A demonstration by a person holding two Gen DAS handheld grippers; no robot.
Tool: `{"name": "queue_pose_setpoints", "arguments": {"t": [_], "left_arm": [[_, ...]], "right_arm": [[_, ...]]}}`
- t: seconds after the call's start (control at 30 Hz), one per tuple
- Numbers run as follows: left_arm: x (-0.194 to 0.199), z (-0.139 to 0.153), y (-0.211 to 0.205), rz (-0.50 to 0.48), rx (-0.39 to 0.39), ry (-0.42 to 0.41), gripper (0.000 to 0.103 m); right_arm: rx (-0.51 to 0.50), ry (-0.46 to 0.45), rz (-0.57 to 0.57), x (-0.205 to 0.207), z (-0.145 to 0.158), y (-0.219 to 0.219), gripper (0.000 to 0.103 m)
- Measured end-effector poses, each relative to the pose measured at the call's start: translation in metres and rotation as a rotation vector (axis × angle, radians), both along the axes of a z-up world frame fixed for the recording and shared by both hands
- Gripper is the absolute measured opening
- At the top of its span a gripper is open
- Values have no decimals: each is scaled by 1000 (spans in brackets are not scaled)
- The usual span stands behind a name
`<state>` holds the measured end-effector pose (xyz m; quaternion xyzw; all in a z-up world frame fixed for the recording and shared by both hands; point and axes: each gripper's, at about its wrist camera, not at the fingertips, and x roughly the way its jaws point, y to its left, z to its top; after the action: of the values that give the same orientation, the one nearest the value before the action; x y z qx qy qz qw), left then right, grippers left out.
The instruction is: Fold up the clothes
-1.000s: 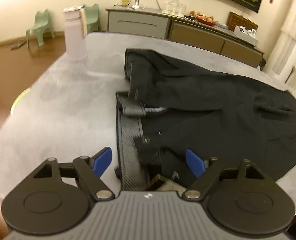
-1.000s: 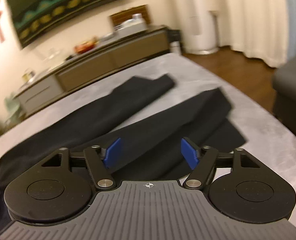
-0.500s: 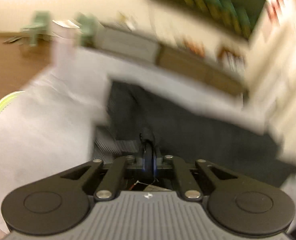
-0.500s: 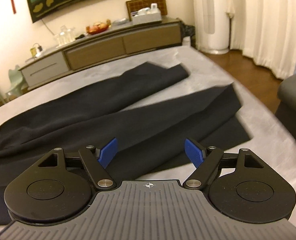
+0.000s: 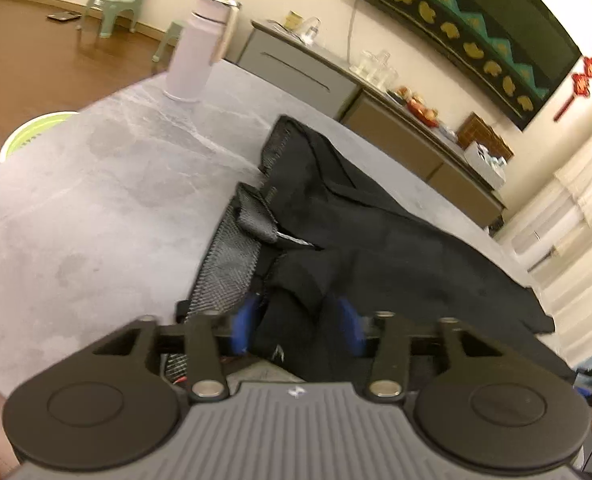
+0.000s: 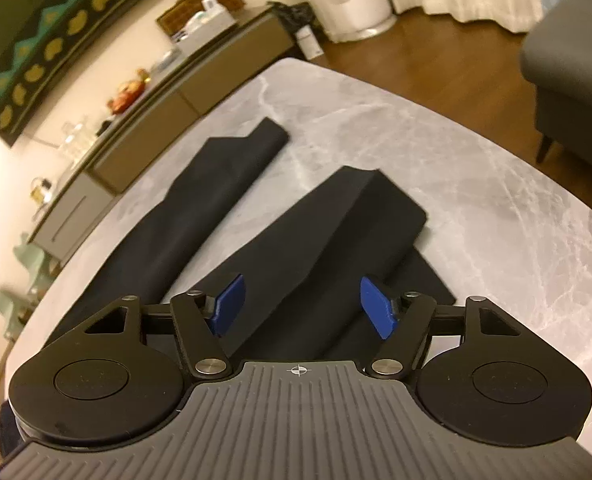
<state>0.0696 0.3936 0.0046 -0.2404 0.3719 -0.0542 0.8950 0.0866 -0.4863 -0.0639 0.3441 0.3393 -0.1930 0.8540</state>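
Presently, the left gripper (image 5: pixel 298 330) is pitched downward and rolled to one side, so that the room appears tilted in its view. A bunched fold at the waist end of the black trousers (image 5: pixel 376 232) lies between its blue pads (image 5: pixel 243 326). The jaws have just been opening after a full closure, and whether the pads press on the cloth cannot be told. The grey waistband lining (image 5: pixel 225 264) is exposed just ahead and to the left of this gripper. A white bottle (image 5: pixel 193 52) stands far ahead and to the left on the grey marbled desk (image 5: pixel 95 184).

The right gripper (image 6: pixel 302 306) is likewise angled downward and rolled. Its jaws stand released, having just been closing slightly, and both blue pads (image 6: pixel 378 312) are clear of the fabric. The nearer trouser leg (image 6: pixel 336 232) is spread on the desk directly ahead and beneath the gap. The other leg (image 6: pixel 215 184) is laid ahead and to the left, apart from the first at its far end.
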Motion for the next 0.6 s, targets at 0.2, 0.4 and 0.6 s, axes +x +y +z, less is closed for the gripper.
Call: {"name": "queue_pose_setpoints", "arguments": {"t": [0.2, 0.4, 0.6], "left_arm": [[-11, 16, 10, 87, -60, -19, 78], [11, 21, -6, 92, 24, 24, 93], [67, 14, -46, -9, 146, 65, 22]], "right_arm": [[-12, 15, 29, 20, -3, -2, 64], [-84, 108, 80, 49, -14, 15, 64], [-221, 157, 118, 68, -18, 27, 0]]}}
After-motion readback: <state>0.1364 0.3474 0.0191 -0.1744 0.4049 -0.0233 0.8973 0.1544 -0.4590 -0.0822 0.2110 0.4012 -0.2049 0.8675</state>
